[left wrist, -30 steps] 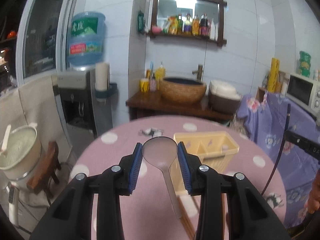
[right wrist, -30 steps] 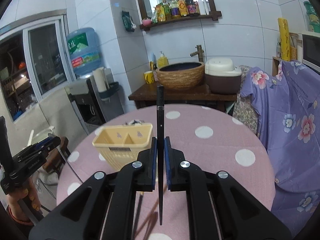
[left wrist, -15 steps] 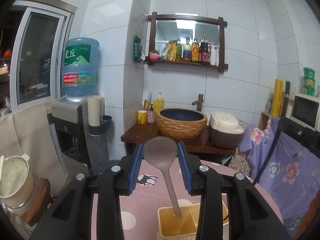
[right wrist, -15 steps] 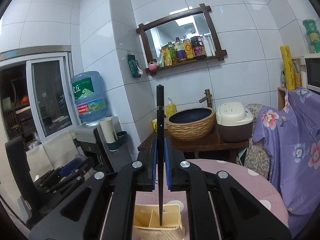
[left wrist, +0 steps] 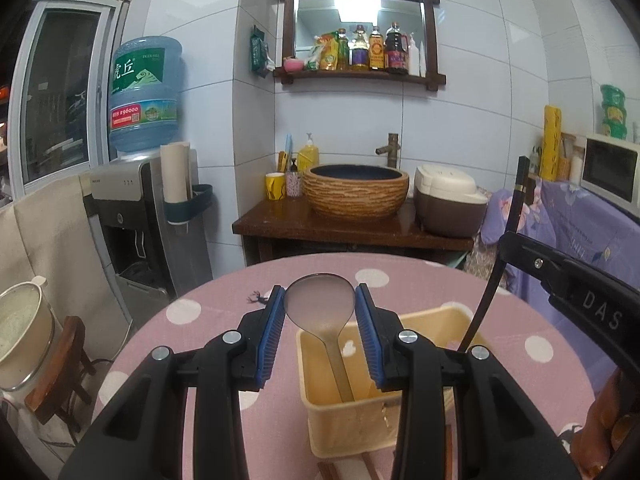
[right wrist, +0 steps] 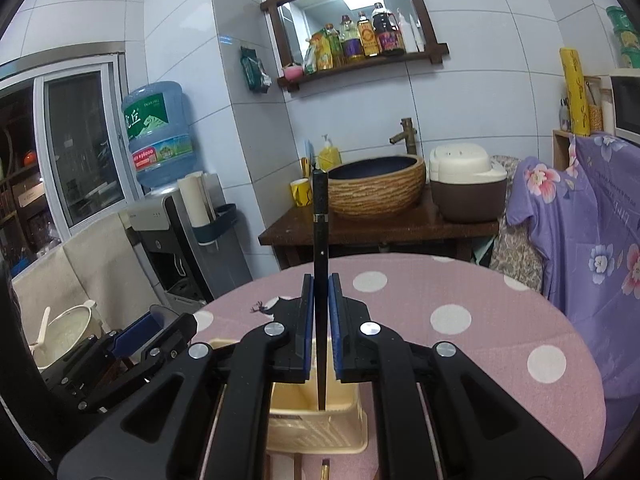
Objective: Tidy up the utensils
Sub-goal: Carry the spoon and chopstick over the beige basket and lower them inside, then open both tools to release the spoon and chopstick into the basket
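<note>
My left gripper [left wrist: 319,308] is shut on a metal spoon [left wrist: 320,305], gripping its bowl; the handle hangs down into the left compartment of the yellow utensil basket [left wrist: 352,432] on the pink dotted table. My right gripper [right wrist: 320,294] is shut on a black chopstick [right wrist: 320,232], held upright, its tip inside the basket [right wrist: 320,428]. The chopstick [left wrist: 500,256] and the right gripper's body also show at the right of the left wrist view. The left gripper shows at the lower left of the right wrist view [right wrist: 132,344].
More chopsticks lie on the tablecloth in front of the basket [right wrist: 324,470]. Behind the round table [right wrist: 460,292] stand a wooden sink stand with a woven basin [left wrist: 356,188], a rice cooker [left wrist: 448,204] and a water dispenser [left wrist: 136,208].
Both grippers have come down from high above the table. The spoon handle and the chopstick tip now sit lower inside the basket.
</note>
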